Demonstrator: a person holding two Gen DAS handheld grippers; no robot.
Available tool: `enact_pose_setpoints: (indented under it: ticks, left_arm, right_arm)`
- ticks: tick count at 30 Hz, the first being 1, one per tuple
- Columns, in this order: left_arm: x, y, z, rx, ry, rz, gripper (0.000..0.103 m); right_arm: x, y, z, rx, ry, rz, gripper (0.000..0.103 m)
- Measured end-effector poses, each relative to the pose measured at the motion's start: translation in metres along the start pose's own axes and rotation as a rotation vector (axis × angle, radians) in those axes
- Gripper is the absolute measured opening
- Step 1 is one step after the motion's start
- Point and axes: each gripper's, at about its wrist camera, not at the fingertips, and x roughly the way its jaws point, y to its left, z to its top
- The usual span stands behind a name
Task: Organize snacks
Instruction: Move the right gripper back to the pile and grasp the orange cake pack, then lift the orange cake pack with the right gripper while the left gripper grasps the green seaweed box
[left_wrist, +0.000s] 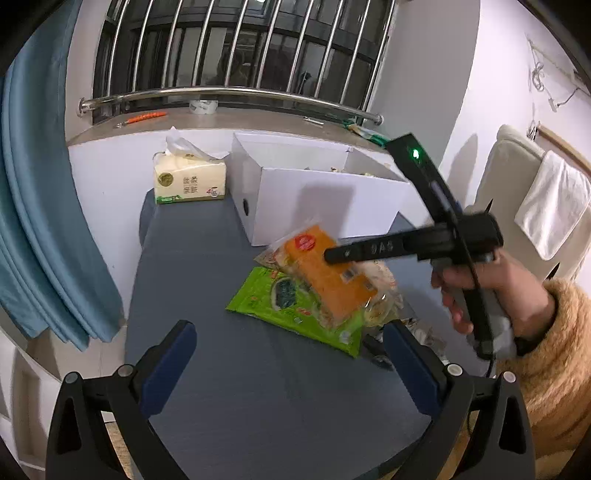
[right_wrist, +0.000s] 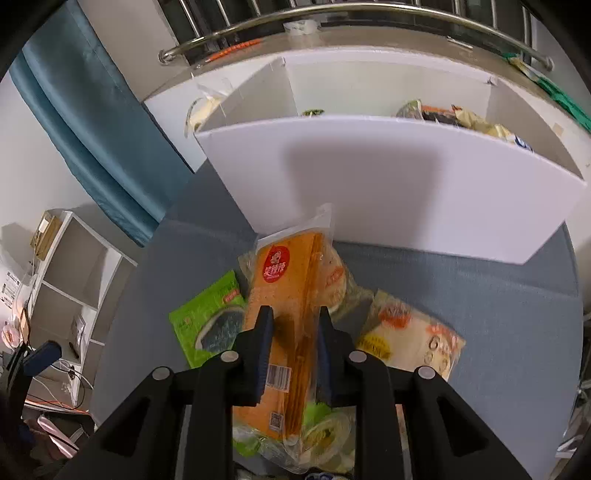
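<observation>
Snacks lie heaped on a grey-blue table (left_wrist: 207, 332) in front of a white box (right_wrist: 388, 177). The right gripper (right_wrist: 293, 328) pinches an orange packet (right_wrist: 286, 295) between its two blue pads, the packet tilted above the pile. Under it sit a green seaweed packet (left_wrist: 269, 299) and a pale yellow packet (right_wrist: 410, 336), both partly covered. The box's near wall hides most of its contents; only the tops of a few wrappers show at its far right. The left gripper (left_wrist: 290, 354) hangs over bare table with its fingers spread wide and nothing between them. A tissue pack (left_wrist: 190, 181) stands left of the box.
</observation>
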Motion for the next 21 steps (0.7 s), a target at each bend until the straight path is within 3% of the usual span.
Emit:
enact_pose_setpoints:
  ticks: [4, 6, 8, 11, 16, 19, 21]
  left_arm:
    - [0.001, -0.004, -0.001, 0.01, 0.009, -0.004, 0.103]
    - [0.0, -0.003, -0.001, 0.017, 0.01, 0.01, 0.103]
    - [-0.001, 0.0, -0.002, 0.002, 0.009, 0.004, 0.103]
    - [-0.002, 0.005, -0.003, -0.009, 0.003, 0.001, 0.103]
    - [-0.002, 0.005, -0.005, -0.003, 0.005, 0.004, 0.103]
    - [-0.002, 0.005, -0.006, -0.002, 0.006, 0.009, 0.103]
    - [-0.003, 0.006, -0.008, -0.006, 0.008, 0.015, 0.103]
  right_arm:
    - [0.004, 0.007, -0.002, -0.032, 0.005, -0.034, 0.03]
    - [0.007, 0.007, -0.003, -0.025, 0.008, -0.042, 0.041]
    - [0.013, 0.006, 0.002, -0.021, 0.028, -0.08, 0.099]
    - [0.019, 0.011, 0.005, -0.03, 0.027, -0.042, 0.1]
    - [0.04, 0.035, -0.003, -0.107, 0.096, -0.13, 0.1]
    - [0.055, 0.043, -0.006, -0.114, 0.153, -0.115, 0.1]
    - [0.054, 0.047, -0.006, -0.134, 0.136, -0.116, 0.095]
